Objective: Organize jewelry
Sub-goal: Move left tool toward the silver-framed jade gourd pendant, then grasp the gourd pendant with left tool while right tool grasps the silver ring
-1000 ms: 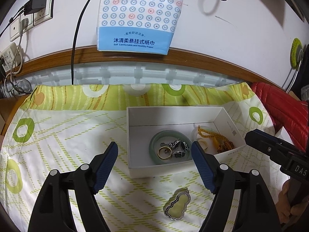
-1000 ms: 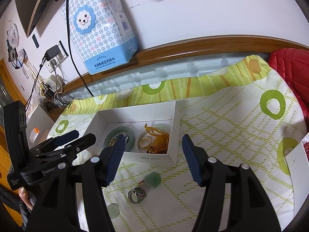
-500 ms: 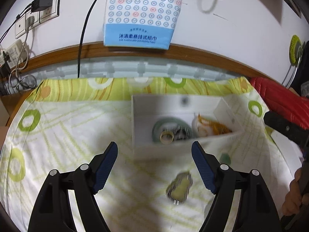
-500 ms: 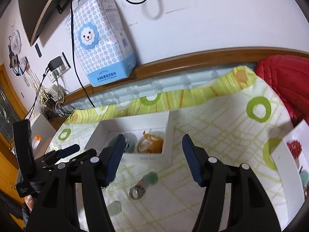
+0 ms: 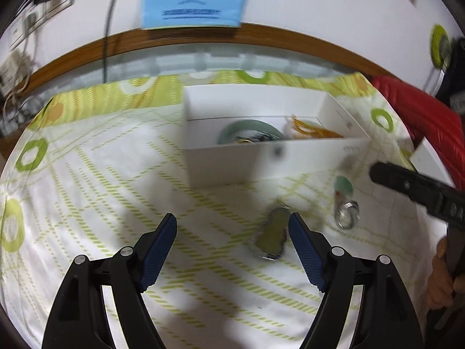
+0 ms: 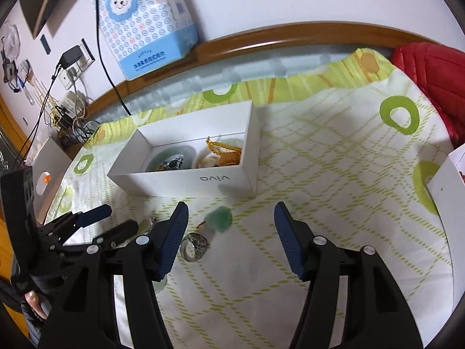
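- The left gripper (image 5: 232,229) is held wide open above the green-patterned cloth (image 5: 96,192), with nothing between its blue pads (image 5: 158,250).
- A gourd-shaped pendant (image 5: 270,238) with a silver rim is seen lying on the cloth just inside the right-hand pad of the left gripper, close to its tip; whether they touch cannot be told.
- The right gripper (image 6: 231,235) is likewise spread wide and nothing is gripped.
- A silver ring (image 6: 194,245) is seen on the cloth just beside the tip of the right gripper's left-hand pad, partly tucked behind it.
- A green jade pendant (image 6: 221,217) lies between the two pads of the right gripper, nearer the left one and ahead of the tips, apart from both.
- The white vivo box (image 6: 186,179) stands on the cloth beyond both grippers, toward the cloth's far edge.
- Inside the box, a green jade bangle (image 5: 247,129) lies at the left, with small dark-and-silver pieces on it.
- A gold chain (image 6: 223,152) and a pale ring-shaped piece (image 6: 207,161) lie at the box's right end.
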Motion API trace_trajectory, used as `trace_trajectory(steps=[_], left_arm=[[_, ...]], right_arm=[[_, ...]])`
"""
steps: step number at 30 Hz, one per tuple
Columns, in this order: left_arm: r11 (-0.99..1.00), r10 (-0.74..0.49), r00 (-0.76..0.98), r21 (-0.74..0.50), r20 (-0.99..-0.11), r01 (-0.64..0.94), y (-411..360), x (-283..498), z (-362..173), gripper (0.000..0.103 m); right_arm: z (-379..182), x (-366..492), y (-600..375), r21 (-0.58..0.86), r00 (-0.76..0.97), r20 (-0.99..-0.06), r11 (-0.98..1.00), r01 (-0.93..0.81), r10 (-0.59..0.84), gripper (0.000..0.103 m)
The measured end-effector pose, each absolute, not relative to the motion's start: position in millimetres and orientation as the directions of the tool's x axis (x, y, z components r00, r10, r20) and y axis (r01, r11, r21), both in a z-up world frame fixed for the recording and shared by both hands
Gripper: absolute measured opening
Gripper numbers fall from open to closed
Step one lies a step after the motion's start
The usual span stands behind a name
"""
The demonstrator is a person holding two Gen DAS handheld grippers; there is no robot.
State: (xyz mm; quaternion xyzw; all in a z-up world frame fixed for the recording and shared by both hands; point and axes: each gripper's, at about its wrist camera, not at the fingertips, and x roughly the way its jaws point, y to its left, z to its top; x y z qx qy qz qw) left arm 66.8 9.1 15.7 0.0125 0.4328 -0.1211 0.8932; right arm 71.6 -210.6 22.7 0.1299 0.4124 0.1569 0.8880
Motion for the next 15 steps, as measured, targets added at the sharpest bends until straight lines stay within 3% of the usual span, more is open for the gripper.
trace_trajectory(steps=[9,15], left_arm=[[0.955,-0.175,0.578,0.005,-0.797,0.296,-11,63,6,0.081],[0.991,-0.06,0.603,0.023,-0.795,0.129,20,79,7,0.08]], right_arm=[[22,72,-214,0.374,0.607,-0.691,0.913,-0.163,0.392,0.059],[22,73,-215,0.379,0.605,-0.694,0.913,-0.155,0.391,0.06]])
